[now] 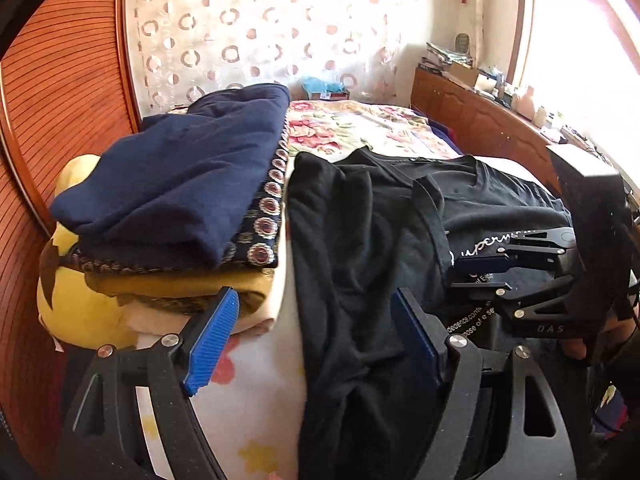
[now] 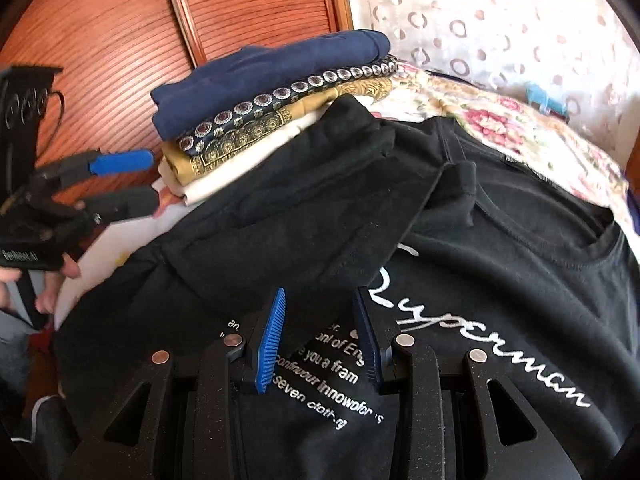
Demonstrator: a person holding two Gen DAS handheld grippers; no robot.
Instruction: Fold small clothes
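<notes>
A black T-shirt (image 1: 360, 232) with white lettering lies on the bed; it also shows in the right wrist view (image 2: 500, 280). One side with its sleeve (image 2: 304, 200) is folded over onto the chest. My left gripper (image 1: 316, 324) is open, its blue pads (image 1: 212, 340) wide apart over the shirt's left edge, holding nothing; it shows at the left of the right wrist view (image 2: 132, 180). My right gripper (image 2: 320, 332) is open just above the printed text, with the folded edge between its pads; it shows at the right of the left wrist view (image 1: 480, 276).
A stack of folded clothes (image 1: 180, 208), navy on top, sits left of the shirt on a yellow cushion (image 1: 80, 316). The bed has a floral cover (image 1: 360, 128). A wooden slatted door (image 1: 48, 128) stands left, a cluttered wooden cabinet (image 1: 480, 108) right.
</notes>
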